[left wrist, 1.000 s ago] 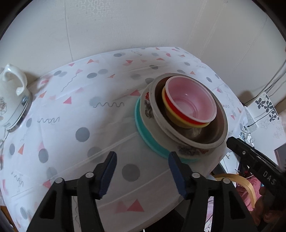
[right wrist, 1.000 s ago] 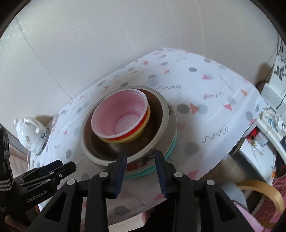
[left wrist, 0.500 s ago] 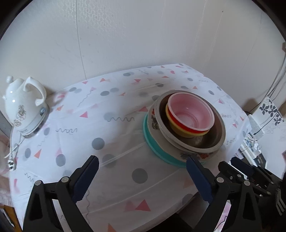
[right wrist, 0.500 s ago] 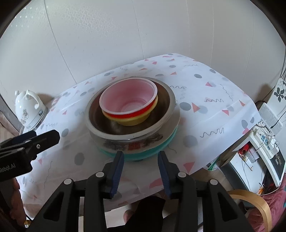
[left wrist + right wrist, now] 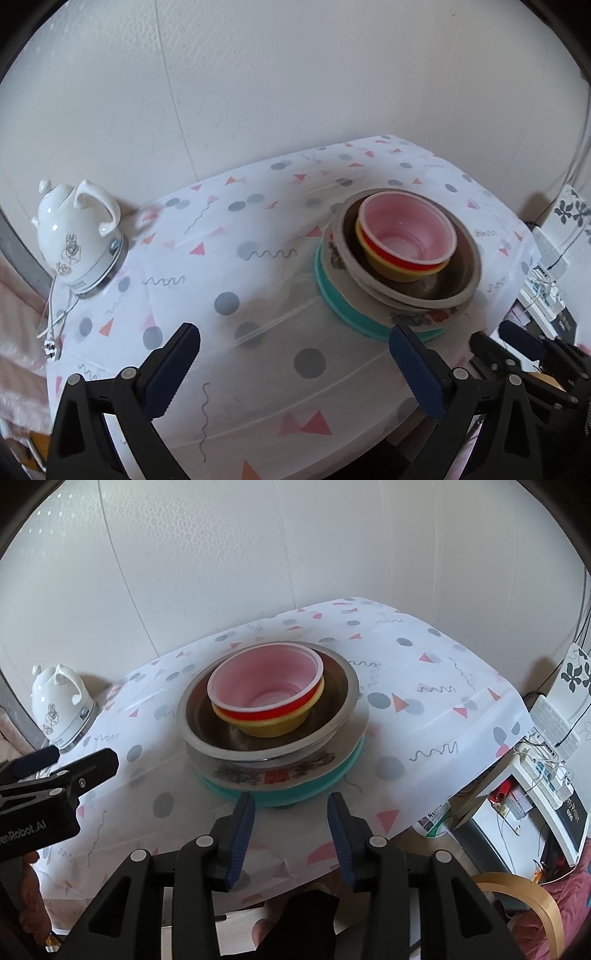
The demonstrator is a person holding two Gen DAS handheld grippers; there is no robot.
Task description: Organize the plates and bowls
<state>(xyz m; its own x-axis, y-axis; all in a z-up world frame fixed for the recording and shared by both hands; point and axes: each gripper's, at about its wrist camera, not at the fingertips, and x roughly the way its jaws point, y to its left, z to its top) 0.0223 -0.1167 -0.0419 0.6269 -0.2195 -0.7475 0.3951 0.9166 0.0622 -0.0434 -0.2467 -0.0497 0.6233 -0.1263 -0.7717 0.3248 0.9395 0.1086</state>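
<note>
One stack stands on the table: a teal plate (image 5: 295,794) at the bottom, a floral plate (image 5: 280,773), a steel bowl (image 5: 343,686), a yellow bowl (image 5: 273,729) and a red-and-pink bowl (image 5: 266,690) on top. The stack also shows in the left wrist view (image 5: 399,254). My left gripper (image 5: 295,365) is wide open and empty, above the table's front left of the stack. My right gripper (image 5: 291,827) is open and empty, just in front of the teal plate, not touching it.
A white electric kettle (image 5: 74,236) stands at the table's far left, its cord hanging off the edge. The patterned tablecloth (image 5: 258,295) covers the table. To the right are a white appliance and power strip (image 5: 546,760) and a wooden chair back (image 5: 532,904).
Both grippers have drawn back from the stack and risen. The left gripper has opened much wider. The right gripper stays open and empty. The stack has not moved.
</note>
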